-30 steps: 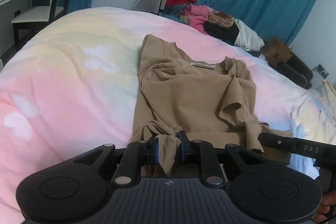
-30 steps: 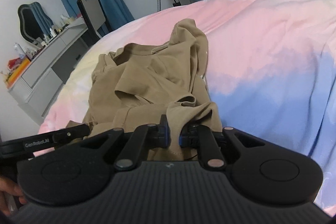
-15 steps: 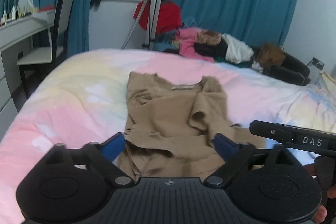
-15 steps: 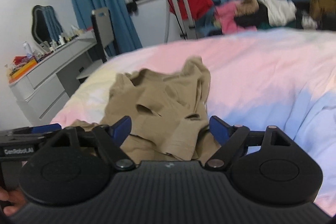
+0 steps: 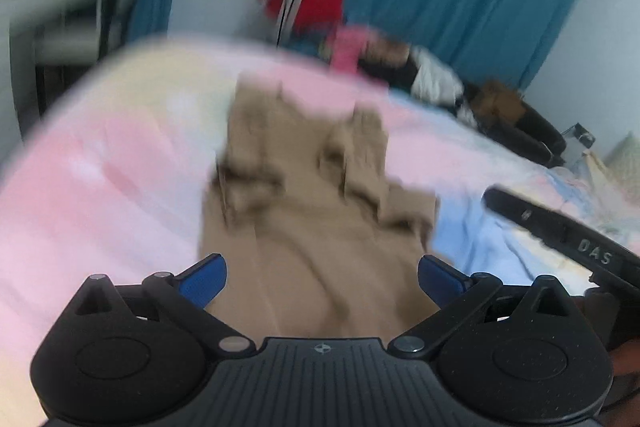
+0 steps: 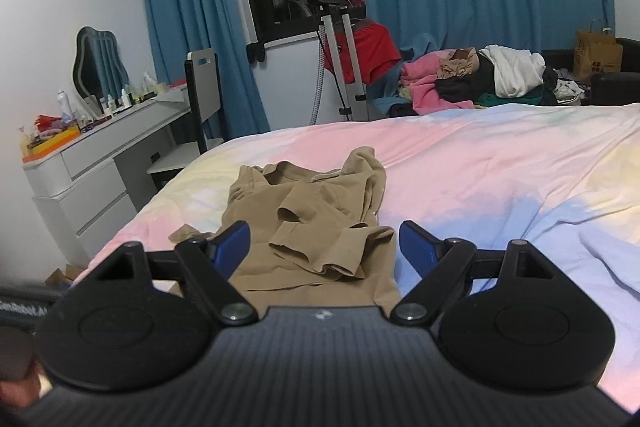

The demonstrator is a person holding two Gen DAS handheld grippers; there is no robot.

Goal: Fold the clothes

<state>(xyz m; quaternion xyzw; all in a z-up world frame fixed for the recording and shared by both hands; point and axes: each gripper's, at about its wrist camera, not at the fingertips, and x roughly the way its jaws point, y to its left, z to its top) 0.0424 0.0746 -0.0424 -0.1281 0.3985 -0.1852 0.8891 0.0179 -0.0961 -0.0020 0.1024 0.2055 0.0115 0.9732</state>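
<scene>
A tan shirt (image 6: 316,223) lies crumpled on the pastel bedspread (image 6: 500,179), collar away from me and sleeves folded over its body. My right gripper (image 6: 324,247) hangs above the shirt's near hem, wide open, with nothing between its blue pads. The left wrist view is blurred by motion; there the same tan shirt (image 5: 312,211) spreads below my left gripper (image 5: 322,279), whose blue pads stand far apart and hold nothing. The other gripper's black handle (image 5: 560,227) shows at the right of that view.
A heap of clothes (image 6: 472,79) lies beyond the bed's far edge, beside a garment steamer stand (image 6: 340,51) with a red garment. A grey dresser (image 6: 104,155) with a mirror and a chair (image 6: 204,95) stand left. Blue curtains cover the back wall.
Both grippers were shut on the shirt's near hem a second ago; both have let go and opened wide. Both have lifted and drawn back from the shirt, which now lies free.
</scene>
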